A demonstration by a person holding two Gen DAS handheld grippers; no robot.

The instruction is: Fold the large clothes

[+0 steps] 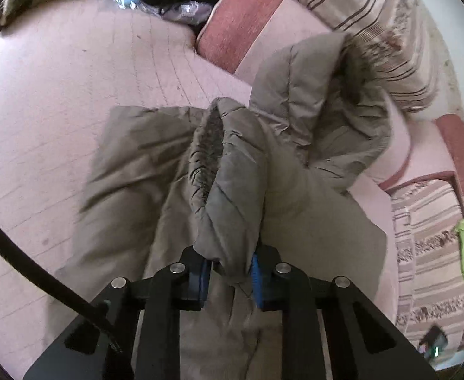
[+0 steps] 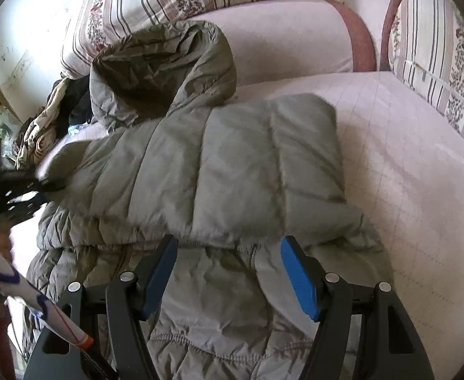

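1. A grey-green padded coat [image 2: 225, 158] lies spread across the pale pink sofa seat [image 2: 406, 164], its fur-trimmed hood [image 2: 165, 69] propped against the back cushion [image 2: 279, 38] and its quilted body running from the hood toward the camera.
2. The coat's long axis runs hood to hem, the hood pointing away at the sofa back in the right wrist view; one panel lies folded over the body.
3. Bulky but probably light, the puffy fabric looks soft and limp, its smooth shell likely slippery; a hold at a stitched seam, cuff or hem should bite best.
4. The left gripper [image 1: 230, 274] has its fingers clenched on a bunched ridge of the coat [image 1: 232, 190], lifting it clear of the body below.
5. The right gripper [image 2: 228, 272] hovers over the lower coat, fingers spread wide, grasping nothing.
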